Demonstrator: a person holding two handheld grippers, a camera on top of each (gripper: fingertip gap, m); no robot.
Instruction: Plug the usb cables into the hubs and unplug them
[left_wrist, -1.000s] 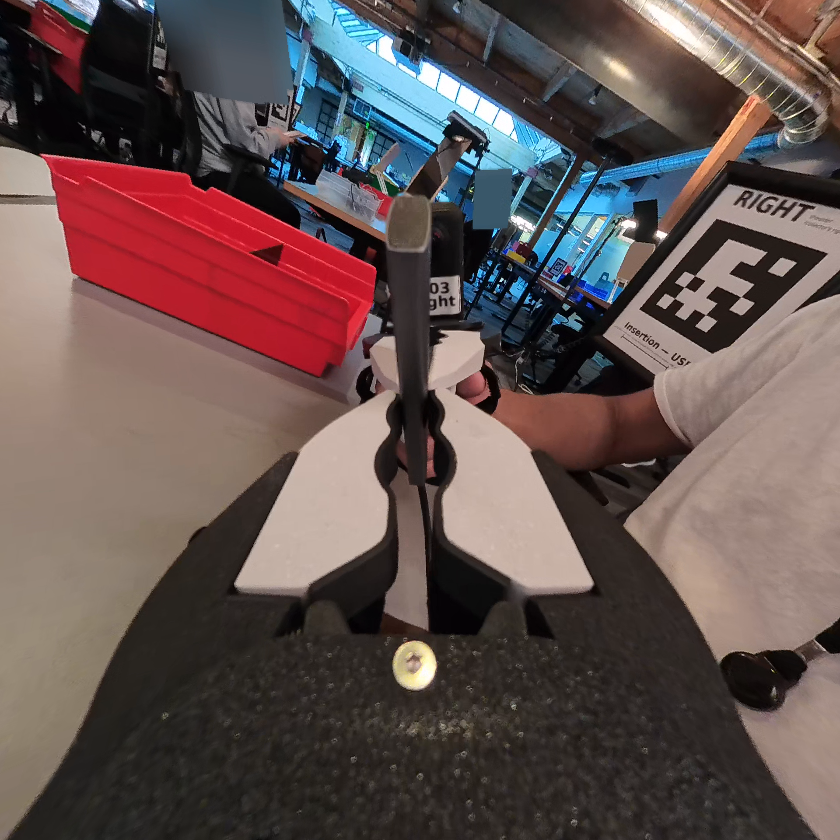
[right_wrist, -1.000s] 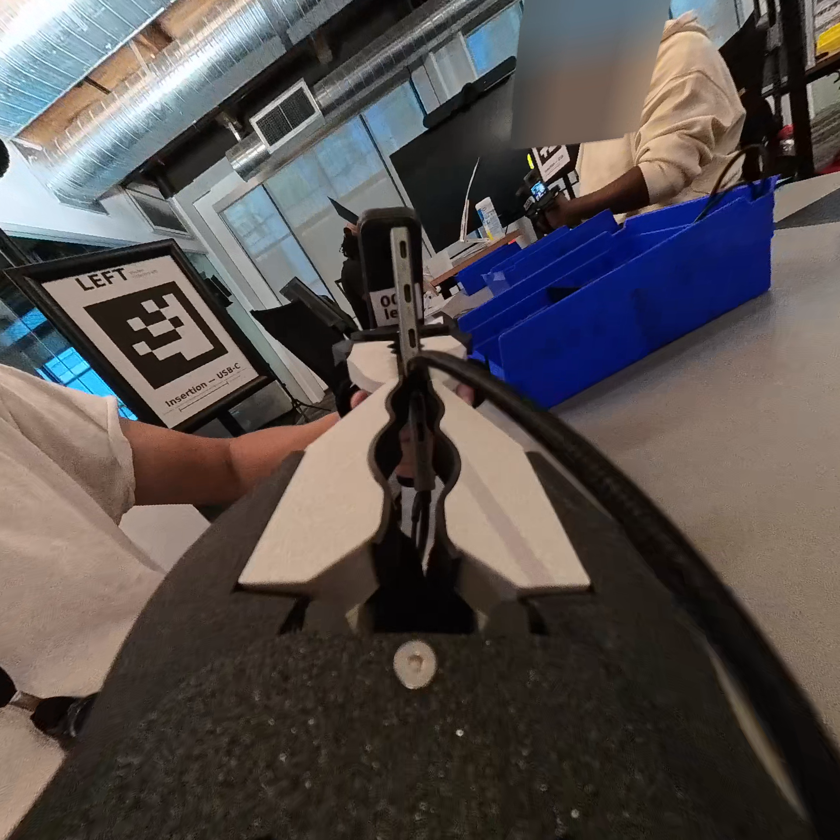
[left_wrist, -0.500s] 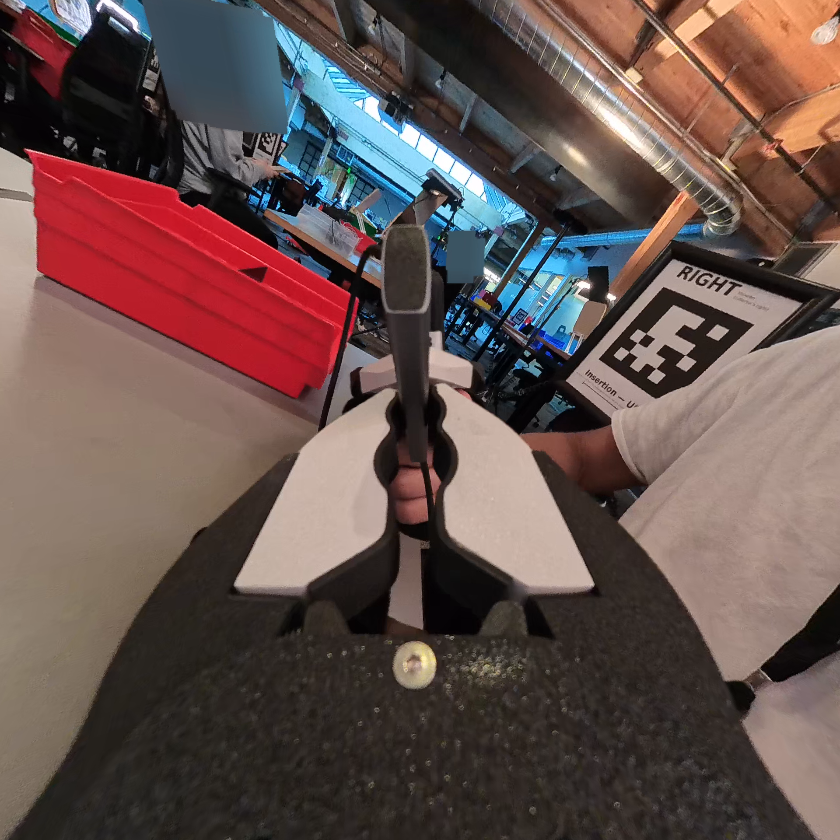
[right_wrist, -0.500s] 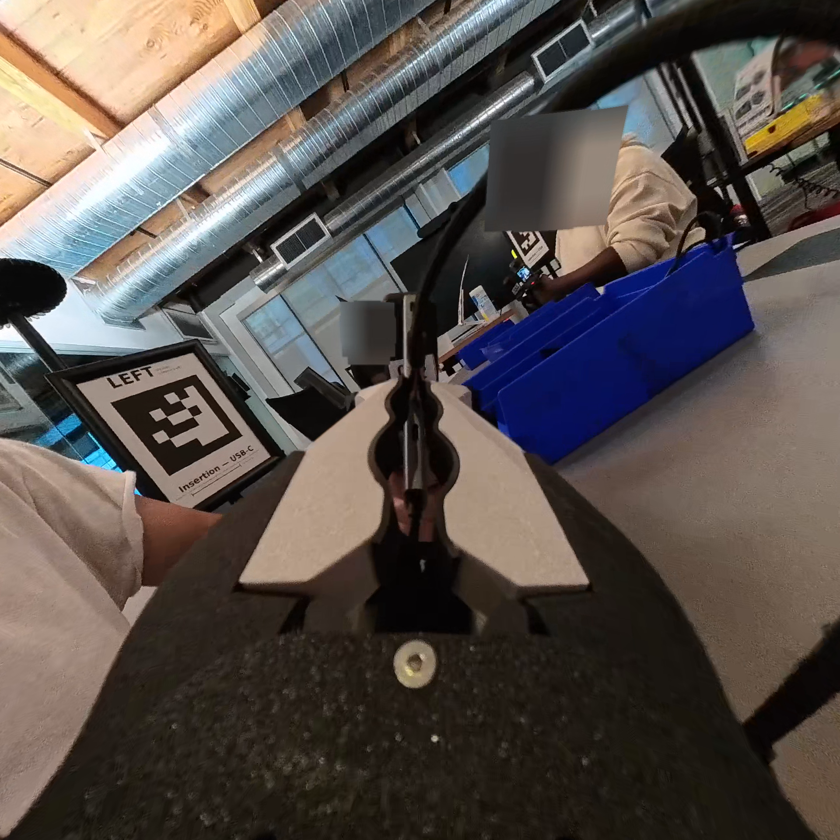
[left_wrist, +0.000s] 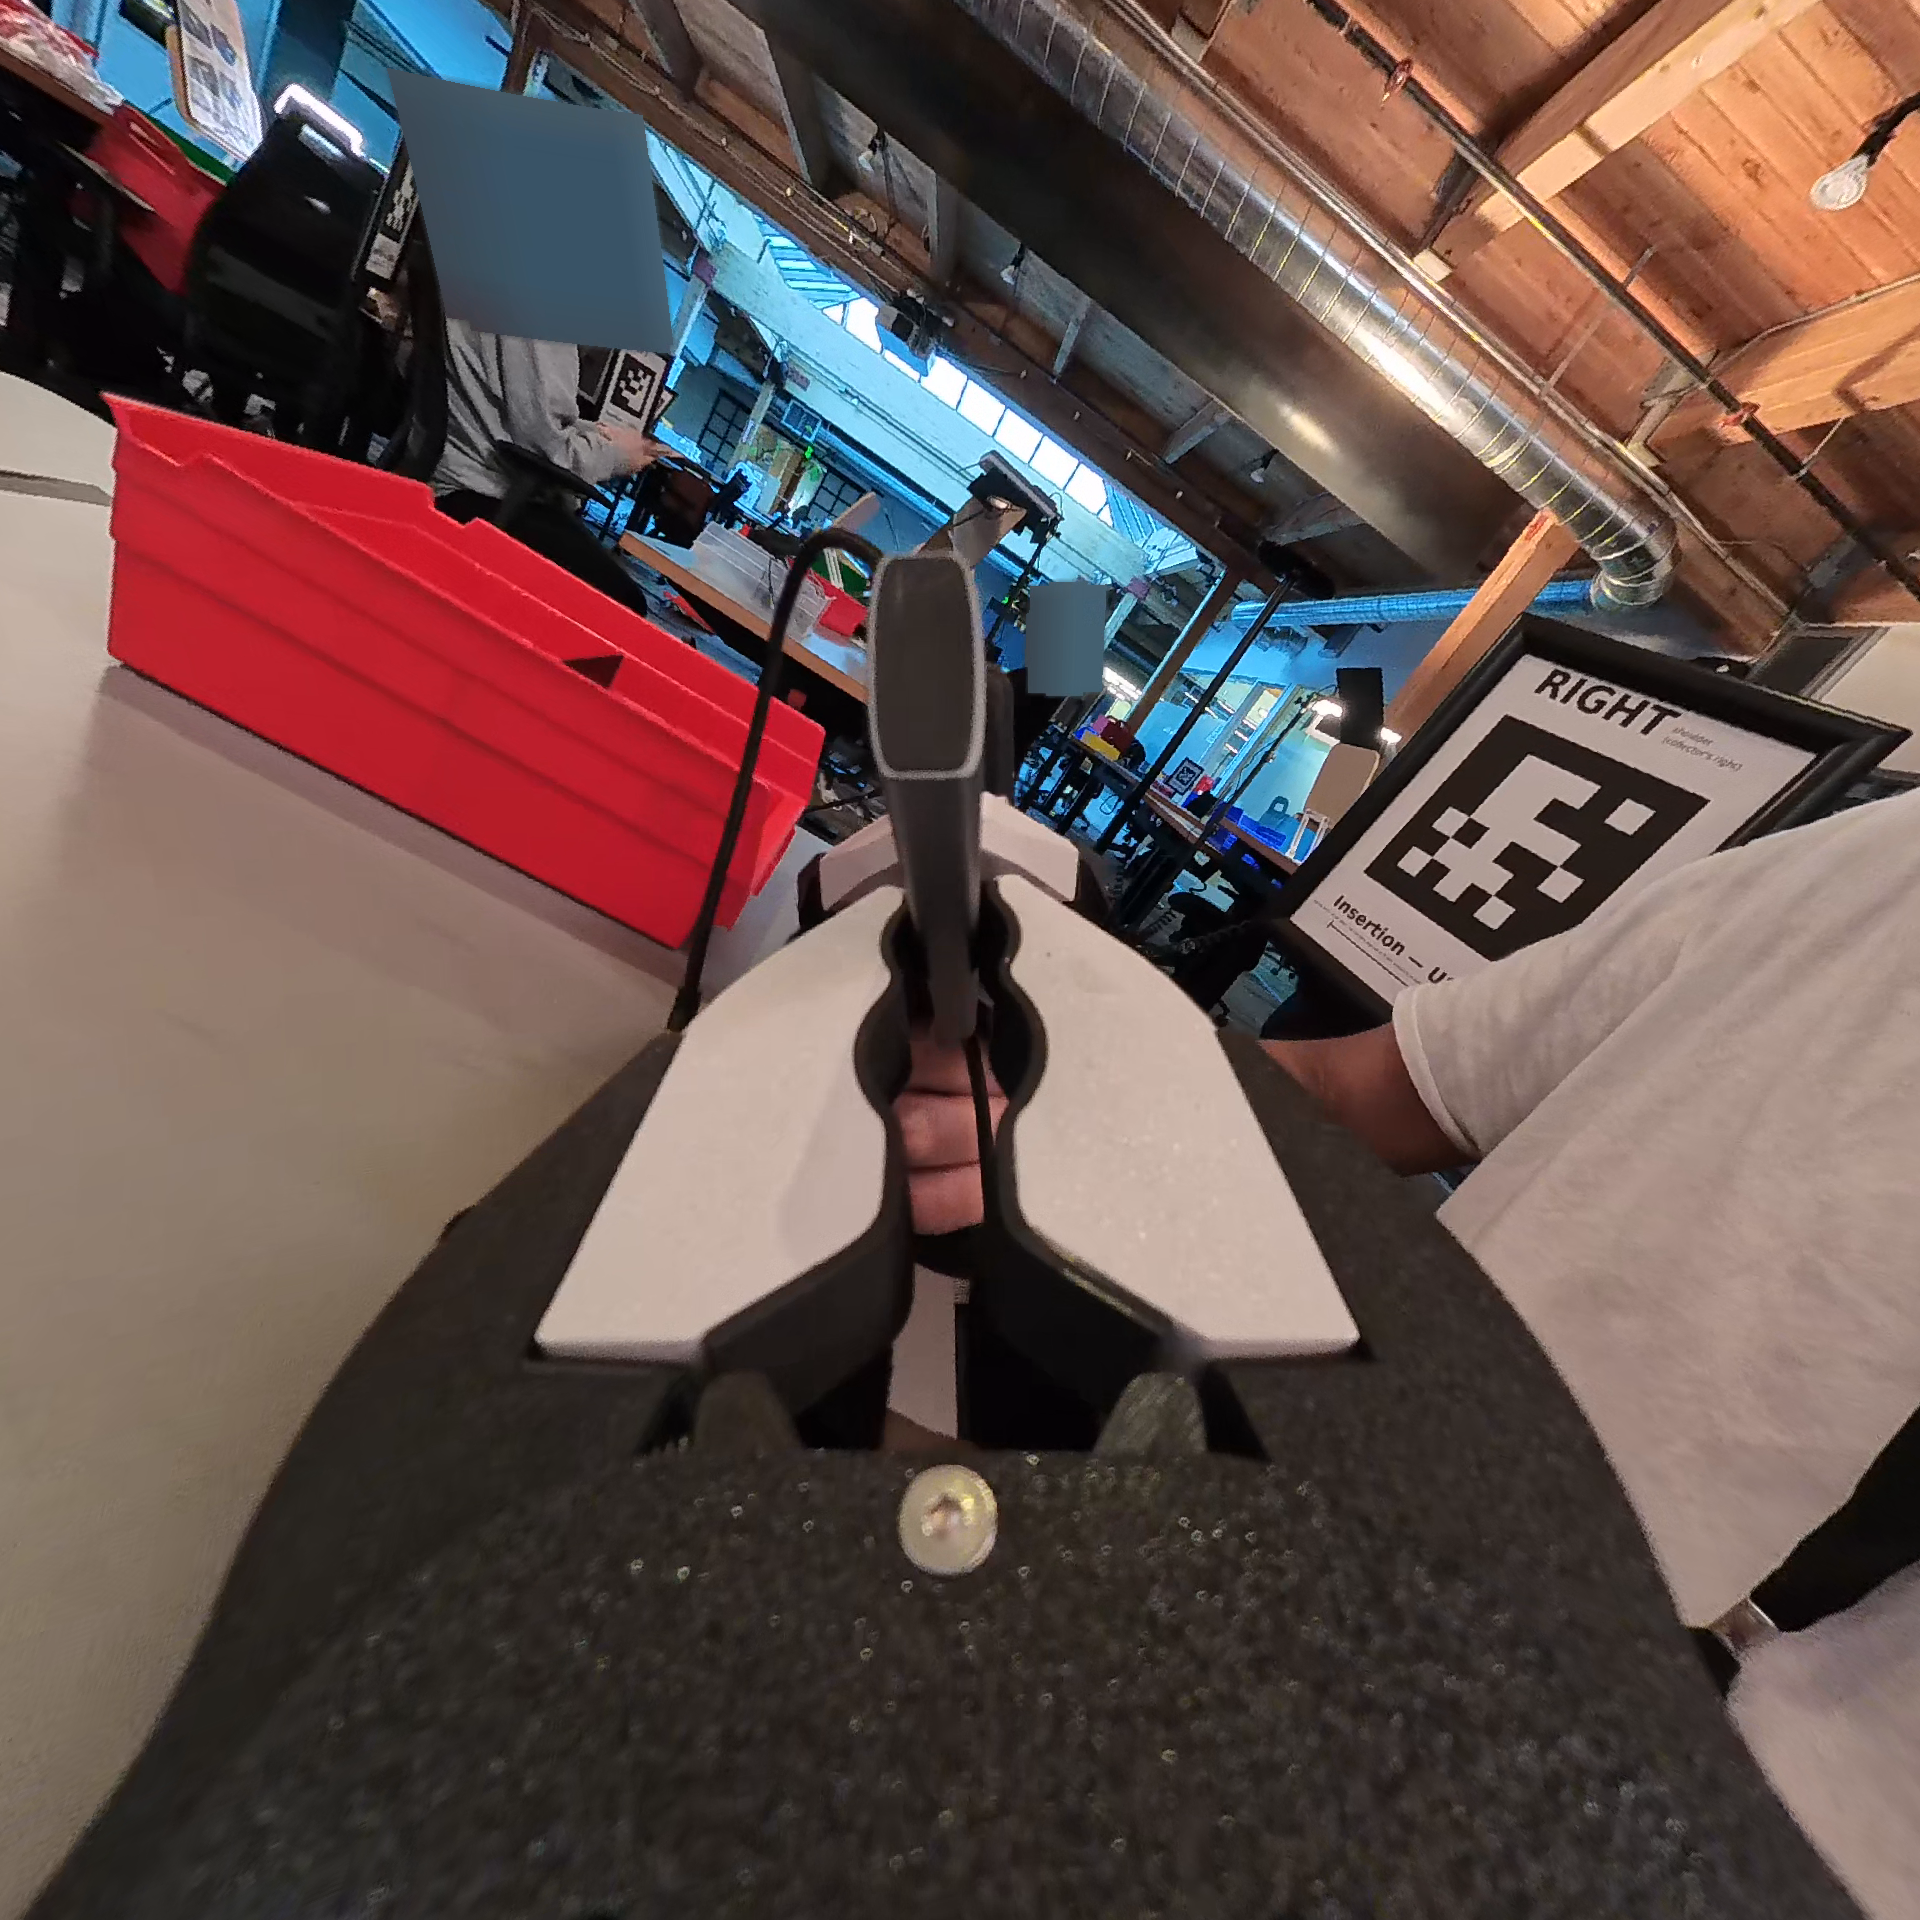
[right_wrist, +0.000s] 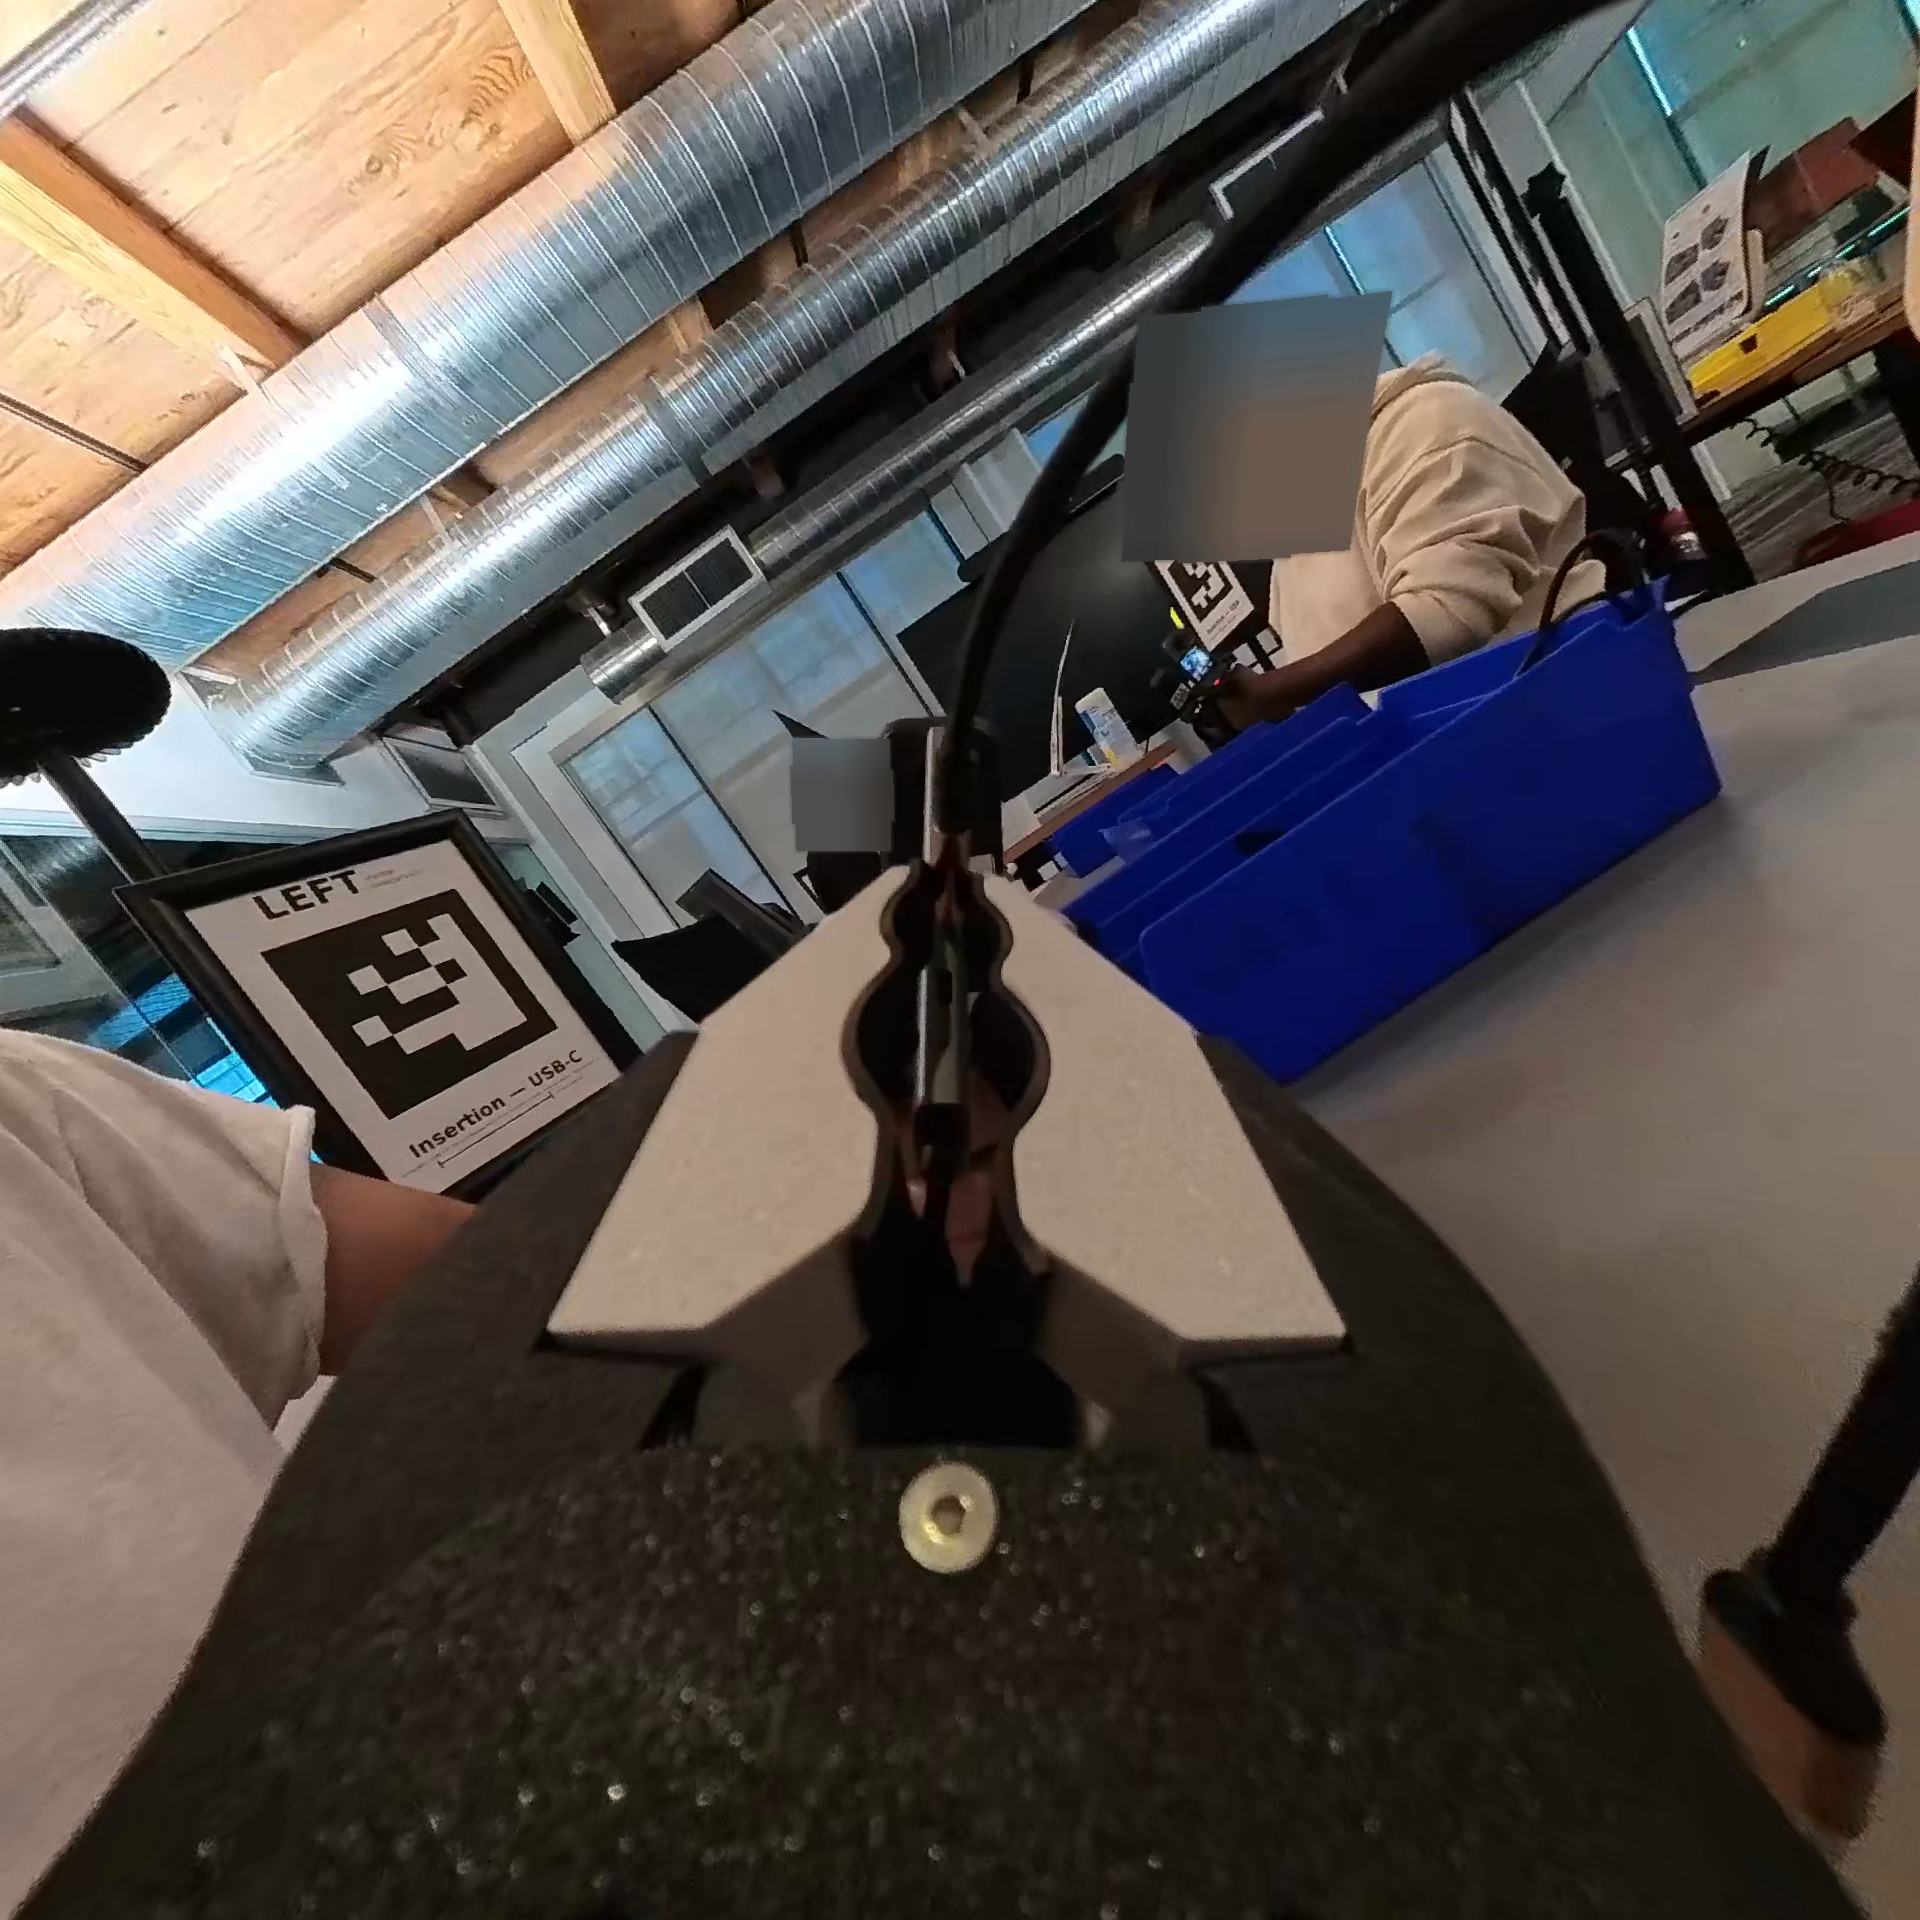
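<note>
My left gripper (left_wrist: 940, 914) is shut on a slim dark grey device (left_wrist: 928, 727) that stands edge-on and upright between its white fingers (left_wrist: 748, 1143). My right gripper (right_wrist: 945, 883) faces it, shut on the plug end (right_wrist: 940, 1029) of a black cable (right_wrist: 1039, 499) that arcs up and over to the right. The device's edge (right_wrist: 914, 790) shows just beyond my right fingertips. In the left wrist view the cable (left_wrist: 738, 810) curves from the device's top down to the left, and the right gripper (left_wrist: 1039, 847) sits close behind the device. Whether the plug touches the device is hidden.
A red bin (left_wrist: 416, 665) stands on the grey table (left_wrist: 260, 1039) at the left. A blue bin (right_wrist: 1455, 831) stands on the table (right_wrist: 1558, 1195) at the right. Framed marker signs (left_wrist: 1538, 821) (right_wrist: 405, 997) stand beyond the holder's arms. People sit at tables farther back. Only a small space, under 4 cm, lies between the two pairs of fingers.
Both grippers have tilted upward and drawn closer together. The cable, which lay over the right gripper's side, now arcs overhead and shows beside the device in the left wrist view.
</note>
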